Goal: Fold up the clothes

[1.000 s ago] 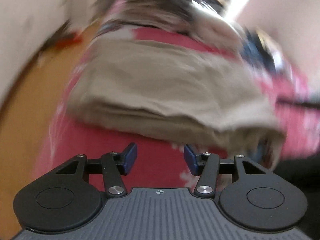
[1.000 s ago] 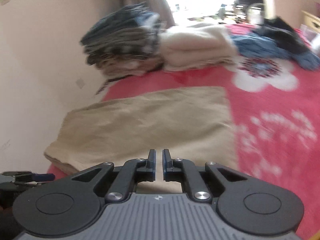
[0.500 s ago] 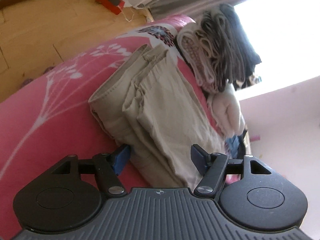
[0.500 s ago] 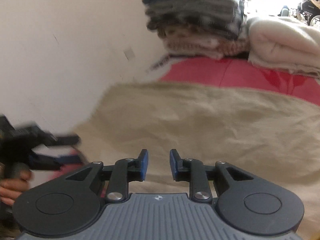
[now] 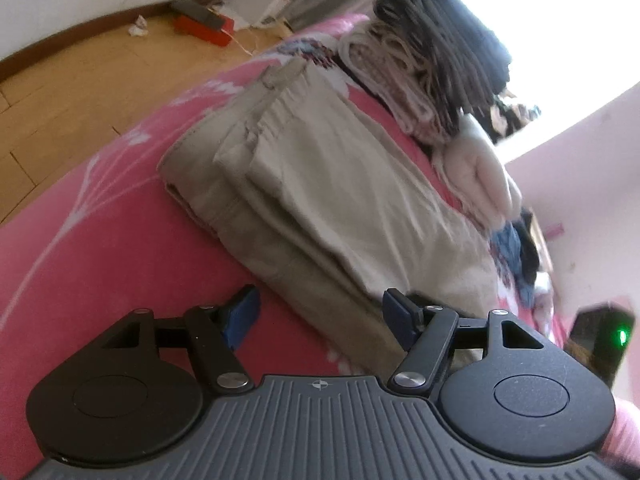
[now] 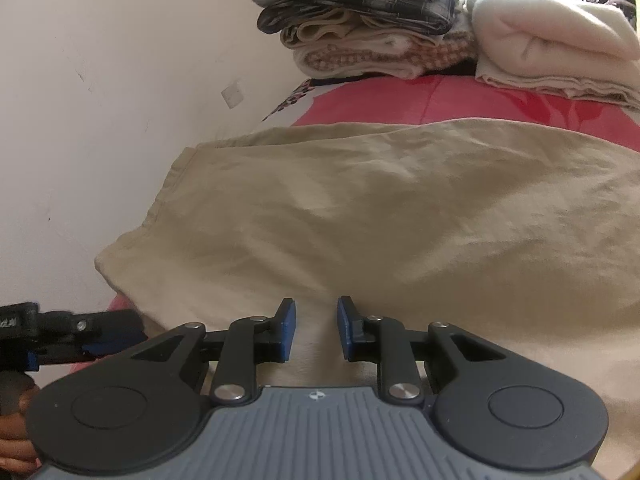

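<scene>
At the left wrist view's upper left, only wooden floor [image 5: 80,80] shows; both views show folded khaki trousers [image 5: 320,184] and released claws: left claw [image 5: 320,316], right claw [image 6: 316,328].

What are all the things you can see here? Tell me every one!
Folded trousers: one, beige, lying on the bed cover, nearest both grippers.
Bed cover: one, pink-red with white flower patterns, under all the clothes.
Stack of folded clothes: one pile, grey, dark check and tan, beyond the trousers by the wall.
Fleece bundle: one, cream, beside the stack.
Unfolded clothes: a small heap, blue and dark, farther along the bed; count unclear.
Floor: wooden, light brown, beside the bed.
Red box: one, on the floor near the wall.
Left gripper: one, black with blue pads, open at the trousers' edge.
Right gripper: one, black with blue pads, slightly open over the trousers.
</scene>
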### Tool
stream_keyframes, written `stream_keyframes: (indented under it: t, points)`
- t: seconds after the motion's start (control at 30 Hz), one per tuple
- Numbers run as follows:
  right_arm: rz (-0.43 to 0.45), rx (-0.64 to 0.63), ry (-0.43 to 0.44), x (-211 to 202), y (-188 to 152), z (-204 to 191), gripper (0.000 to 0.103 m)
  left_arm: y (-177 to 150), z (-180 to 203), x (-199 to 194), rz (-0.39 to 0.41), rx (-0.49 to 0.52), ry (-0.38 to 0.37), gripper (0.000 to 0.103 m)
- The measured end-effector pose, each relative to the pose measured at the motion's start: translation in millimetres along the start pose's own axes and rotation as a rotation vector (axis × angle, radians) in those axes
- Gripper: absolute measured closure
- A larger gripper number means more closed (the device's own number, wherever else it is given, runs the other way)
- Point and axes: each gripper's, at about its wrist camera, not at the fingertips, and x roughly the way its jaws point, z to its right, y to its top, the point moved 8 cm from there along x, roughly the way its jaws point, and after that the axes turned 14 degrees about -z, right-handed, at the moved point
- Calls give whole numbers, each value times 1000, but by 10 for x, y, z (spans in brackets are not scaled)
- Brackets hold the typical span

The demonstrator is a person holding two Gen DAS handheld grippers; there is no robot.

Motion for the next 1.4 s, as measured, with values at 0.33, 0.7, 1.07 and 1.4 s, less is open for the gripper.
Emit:
stream_keyframes:
  t: [0.33, 0.7, 1.07, 1.4]
  points:
    - [11, 14, 1, 5, -6, -3, 79, 276, -456, -184, 101, -310, -111, 39]
    - [-17, 39, 7, -126, 65, -54, 76, 406, -334, -128, 167, -179, 28, 49]
    - [-39, -107, -33, -115, -27, -281, 77, 490, 164, -369, 208, 51, 56, 70]
    - [-21, 94, -127, 104, 717, 521, 92, 472, 503, -386, 246, 215, 127, 72]
